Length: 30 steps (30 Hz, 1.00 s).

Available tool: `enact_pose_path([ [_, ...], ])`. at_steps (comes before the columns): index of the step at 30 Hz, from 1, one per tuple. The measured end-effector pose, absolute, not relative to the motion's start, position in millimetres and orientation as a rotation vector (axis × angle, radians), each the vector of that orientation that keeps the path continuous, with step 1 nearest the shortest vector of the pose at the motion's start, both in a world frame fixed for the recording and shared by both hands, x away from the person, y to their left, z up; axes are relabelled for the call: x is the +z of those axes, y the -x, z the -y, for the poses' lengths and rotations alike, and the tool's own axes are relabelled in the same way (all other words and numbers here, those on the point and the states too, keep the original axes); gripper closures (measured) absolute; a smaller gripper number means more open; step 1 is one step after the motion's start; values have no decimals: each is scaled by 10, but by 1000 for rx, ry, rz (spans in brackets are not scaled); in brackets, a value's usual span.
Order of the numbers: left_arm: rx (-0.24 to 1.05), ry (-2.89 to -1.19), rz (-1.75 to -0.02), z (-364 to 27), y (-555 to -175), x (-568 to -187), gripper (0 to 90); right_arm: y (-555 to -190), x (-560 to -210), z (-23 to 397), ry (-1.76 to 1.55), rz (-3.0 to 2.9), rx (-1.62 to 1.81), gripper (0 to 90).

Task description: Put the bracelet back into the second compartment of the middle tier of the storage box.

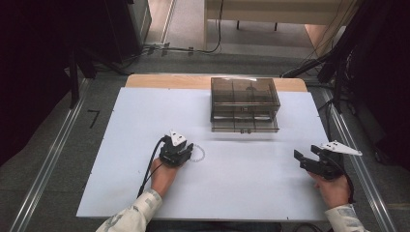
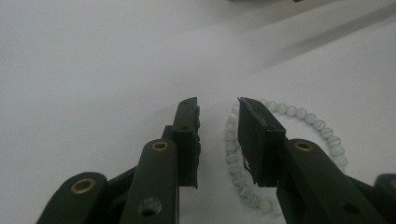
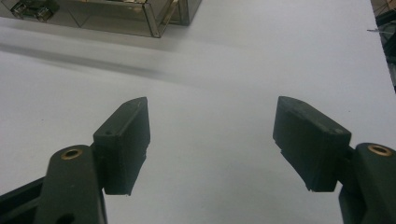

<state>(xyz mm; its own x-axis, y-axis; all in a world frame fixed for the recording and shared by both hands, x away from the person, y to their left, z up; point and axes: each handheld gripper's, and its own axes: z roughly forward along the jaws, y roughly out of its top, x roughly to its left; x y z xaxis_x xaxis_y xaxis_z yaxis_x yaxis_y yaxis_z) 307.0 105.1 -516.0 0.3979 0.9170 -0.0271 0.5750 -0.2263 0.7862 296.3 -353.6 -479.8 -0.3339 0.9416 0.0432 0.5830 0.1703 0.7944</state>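
A bracelet of pale milky beads (image 1: 198,155) lies on the white table (image 1: 121,145), left of centre. My left gripper (image 1: 187,152) is down at it, open by a narrow gap. In the left gripper view the bracelet (image 2: 232,140) runs up through that gap of my left gripper (image 2: 218,105): one jaw stands outside the ring, the other inside it, and the beads look untouched. My right gripper (image 1: 305,151) is near the table's right edge, wide open with nothing between the jaws; the right gripper view shows bare table under my right gripper (image 3: 212,105).
A smoky transparent box with drawers (image 1: 245,104) stands at the back centre of the table, and its corner (image 3: 93,14) shows in the right gripper view. Dark stands and cables line both sides of the table.
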Motion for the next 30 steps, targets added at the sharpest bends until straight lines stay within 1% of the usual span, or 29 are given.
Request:
enact_pose_path([
  [22, 590, -1941, -1275, -1032, -3081, -5171, 796, -2965, -4804, 3533, -1433, -1992, 1020, 262],
  [24, 601, -1950, -1268, -1020, -3079, -5173, 815, -2968, -4807, 3530, -1433, -1993, 1019, 263],
  [28, 607, -1953, -1266, -1008, -3074, -5175, 825, -2968, -4809, 3527, -1435, -1995, 1015, 263],
  [29, 639, -1970, -1251, -978, -3060, -5177, 861, -2966, -4808, 3527, -1431, -1995, 1016, 264],
  [30, 659, -1982, -1242, -963, -3052, -5179, 864, -2963, -4806, 3526, -1435, -1994, 1016, 264],
])
